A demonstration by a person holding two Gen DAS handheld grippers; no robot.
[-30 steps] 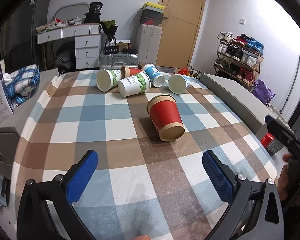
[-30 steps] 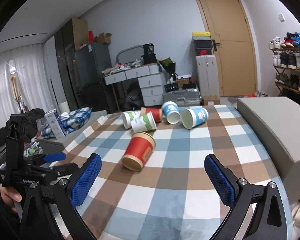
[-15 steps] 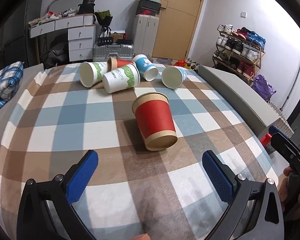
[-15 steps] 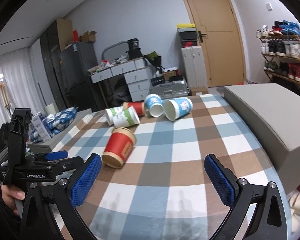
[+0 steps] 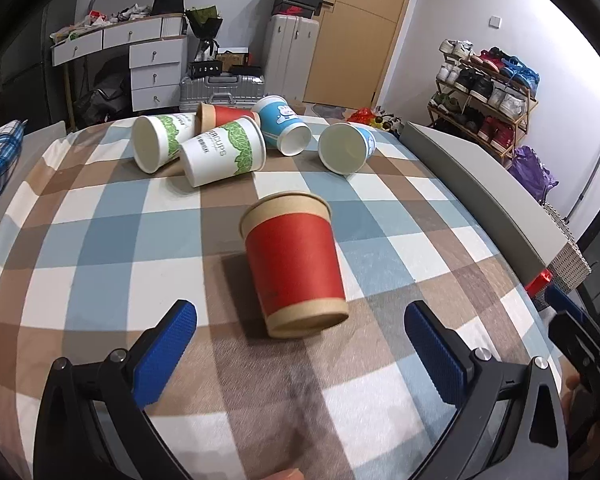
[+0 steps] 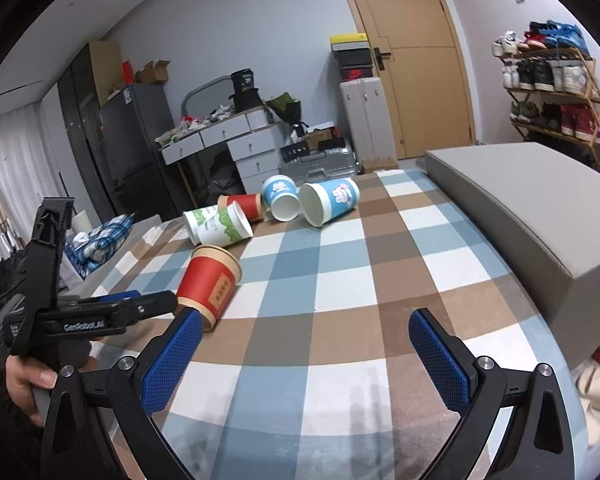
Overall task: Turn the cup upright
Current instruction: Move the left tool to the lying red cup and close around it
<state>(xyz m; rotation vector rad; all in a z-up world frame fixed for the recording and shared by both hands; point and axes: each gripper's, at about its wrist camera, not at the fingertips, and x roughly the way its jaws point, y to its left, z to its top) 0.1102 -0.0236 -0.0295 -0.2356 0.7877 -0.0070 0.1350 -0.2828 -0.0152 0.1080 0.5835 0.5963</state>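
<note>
toppled cups [image 5: 221,151] on checkered table [image 5: 100,248]

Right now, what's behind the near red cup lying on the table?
Behind the near red cup sit five tipped cups: two green-print cups, a second red cup wedged between them and mostly hidden, and two blue cups. The checked tablecloth lies between.

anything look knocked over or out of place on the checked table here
Yes. All six paper cups lie on their sides on the checked tablecloth, none upright. The red paper cup with kraft bands lies alone, nearest the open left gripper. Behind it, two green-print white cups, another red cup and two blue cups lie scattered together. Nothing looks spilled or crushed.
</note>
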